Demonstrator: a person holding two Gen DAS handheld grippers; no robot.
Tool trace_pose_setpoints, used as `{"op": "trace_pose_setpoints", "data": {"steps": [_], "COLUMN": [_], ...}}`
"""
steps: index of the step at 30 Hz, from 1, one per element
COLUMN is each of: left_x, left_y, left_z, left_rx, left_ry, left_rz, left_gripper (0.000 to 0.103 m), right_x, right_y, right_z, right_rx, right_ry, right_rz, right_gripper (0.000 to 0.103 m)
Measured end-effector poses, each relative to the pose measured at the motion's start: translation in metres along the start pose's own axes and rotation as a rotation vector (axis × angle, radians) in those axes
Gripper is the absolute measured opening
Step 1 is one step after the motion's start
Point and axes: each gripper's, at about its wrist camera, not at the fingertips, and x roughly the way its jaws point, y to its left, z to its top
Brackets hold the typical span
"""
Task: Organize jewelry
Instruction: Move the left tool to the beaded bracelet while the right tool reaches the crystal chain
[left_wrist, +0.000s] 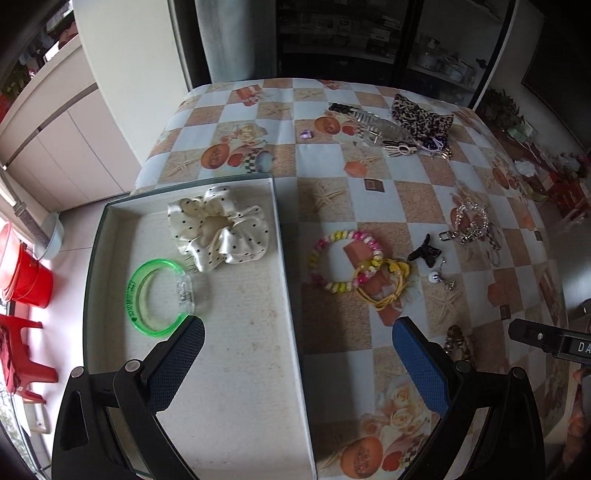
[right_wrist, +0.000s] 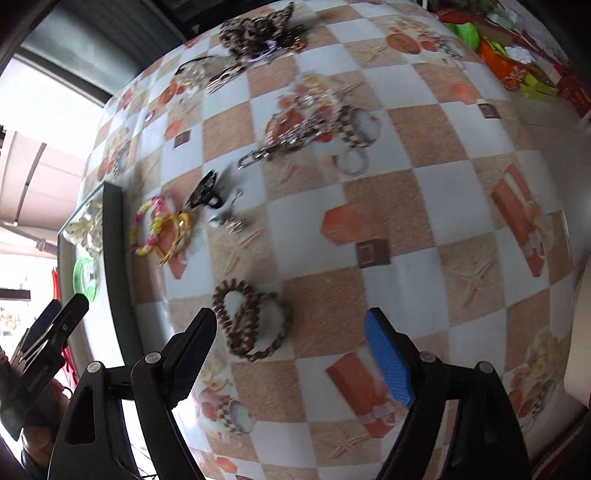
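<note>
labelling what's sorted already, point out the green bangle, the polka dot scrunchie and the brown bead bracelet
green bangle (left_wrist: 138, 299): left wrist view, on its left rim
polka dot scrunchie (left_wrist: 240, 225): left wrist view, on its right-hand folds
brown bead bracelet (right_wrist: 236, 325): right wrist view, on its left loop

A tray (left_wrist: 284, 236) sits on the left part of the counter (left_wrist: 384, 206). In the tray lie a scrunchie (left_wrist: 218, 225) and, nearer, a bangle (left_wrist: 155, 295). Just right of the tray lies a bead bracelet (left_wrist: 345, 258), touching a cord loop (left_wrist: 384, 284). Far back lies a pile of hair clips (left_wrist: 380, 129). A wooden bead string (right_wrist: 251, 321) lies closest, right of the tray.
</note>
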Motion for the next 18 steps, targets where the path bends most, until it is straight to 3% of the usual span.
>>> {"op": "trace_pose_setpoints", "data": {"steps": [8,18], "left_x": [0.018,0.053], "left_y": [-0.025,-0.053], "left_z": [0.029,0.059], "left_rx": [-0.026,-0.036], "left_ry": [0.019,0.048], "left_rz": [-0.036,0.002], "left_gripper": [0.103,0.103], "right_x": [0.001,0.016], "right_y": [-0.021,-0.028], "right_z": [0.045,0.107], "right_rx": [-0.013,-0.103], "right_ry": [-0.046,-0.068], "right_rz": [-0.038,-0.071], "right_gripper": [0.084,0.084]}}
